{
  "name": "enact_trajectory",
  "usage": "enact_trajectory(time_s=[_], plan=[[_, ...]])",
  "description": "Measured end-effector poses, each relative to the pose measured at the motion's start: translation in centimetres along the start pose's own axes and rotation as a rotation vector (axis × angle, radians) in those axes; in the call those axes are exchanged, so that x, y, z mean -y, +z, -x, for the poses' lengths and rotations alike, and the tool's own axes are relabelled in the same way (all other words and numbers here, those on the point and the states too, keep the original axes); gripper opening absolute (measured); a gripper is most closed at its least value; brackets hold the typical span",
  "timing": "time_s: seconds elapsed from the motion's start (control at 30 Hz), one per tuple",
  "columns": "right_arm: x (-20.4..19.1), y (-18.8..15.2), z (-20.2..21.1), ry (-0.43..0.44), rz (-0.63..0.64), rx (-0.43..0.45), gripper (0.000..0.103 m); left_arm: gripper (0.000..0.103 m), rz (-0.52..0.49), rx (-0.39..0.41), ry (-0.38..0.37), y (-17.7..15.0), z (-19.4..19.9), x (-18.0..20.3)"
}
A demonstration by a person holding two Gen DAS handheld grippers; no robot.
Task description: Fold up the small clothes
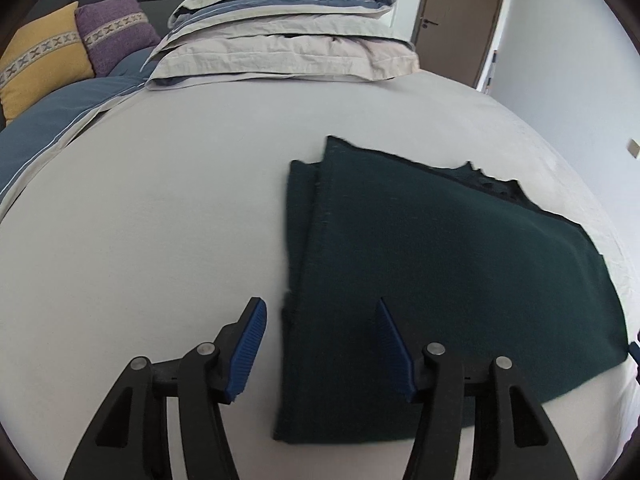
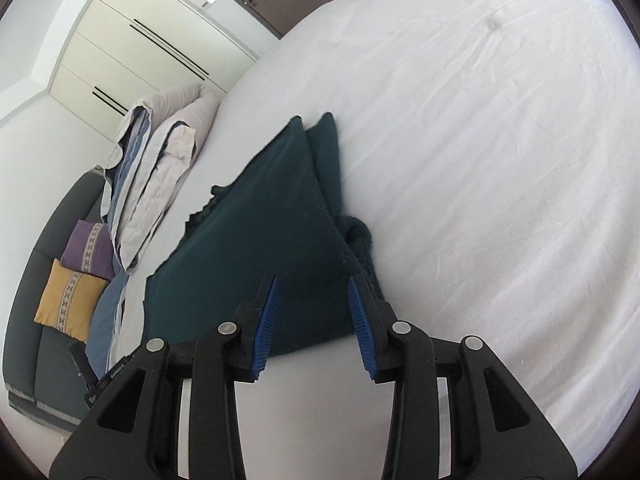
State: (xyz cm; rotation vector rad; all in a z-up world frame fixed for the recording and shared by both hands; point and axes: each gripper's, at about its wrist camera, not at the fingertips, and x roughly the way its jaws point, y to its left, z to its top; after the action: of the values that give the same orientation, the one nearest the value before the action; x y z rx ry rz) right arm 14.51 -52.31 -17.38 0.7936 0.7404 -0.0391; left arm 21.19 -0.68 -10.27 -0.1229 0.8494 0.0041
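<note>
A dark green garment lies folded flat on the white bed sheet. My left gripper is open above its near left edge, with the blue pads either side of that edge and nothing between them. In the right wrist view the same garment lies ahead, folded in layers. My right gripper is open and empty over its near end, with the pads astride the cloth.
Folded grey and blue bedding is stacked at the far end of the bed. A yellow cushion and a purple cushion rest on a dark sofa at the left. A brown door stands behind.
</note>
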Motion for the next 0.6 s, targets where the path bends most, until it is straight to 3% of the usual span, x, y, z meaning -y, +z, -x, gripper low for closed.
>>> enact_trajectory(time_s=[0.07, 0.17, 0.3, 0.37, 0.5, 0.6], plan=[[-1.9, -0.8, -0.4, 0.093, -0.006, -0.025, 0.037, 0.06, -0.05, 0.004, -0.035, -0.5, 0.9, 2.7], [-6.5, -3.0, -4.1, 0.229, 0.007, -0.157, 0.037, 0.061, -0.103, -0.048, -0.081, -1.1, 0.0, 6.0], [-11.0, -6.1, -9.8, 0.332, 0.001, -0.292, 0.037, 0.064, -0.175, -0.11, -0.009, -2.2, -2.7, 8.2], [-11.7, -7.3, -12.4, 0.314, -0.016, -0.356, 0.035, 0.065, -0.21, -0.107, 0.007, -2.2, -2.9, 8.5], [-10.9, -7.6, -12.5, 0.308, -0.009, -0.318, 0.034, 0.067, -0.232, -0.108, -0.001, -2.3, -3.1, 8.4], [-8.0, -6.3, -10.4, 0.253, -0.058, -0.228, 0.034, 0.068, -0.239, -0.099, 0.001, -2.4, -3.2, 8.3]])
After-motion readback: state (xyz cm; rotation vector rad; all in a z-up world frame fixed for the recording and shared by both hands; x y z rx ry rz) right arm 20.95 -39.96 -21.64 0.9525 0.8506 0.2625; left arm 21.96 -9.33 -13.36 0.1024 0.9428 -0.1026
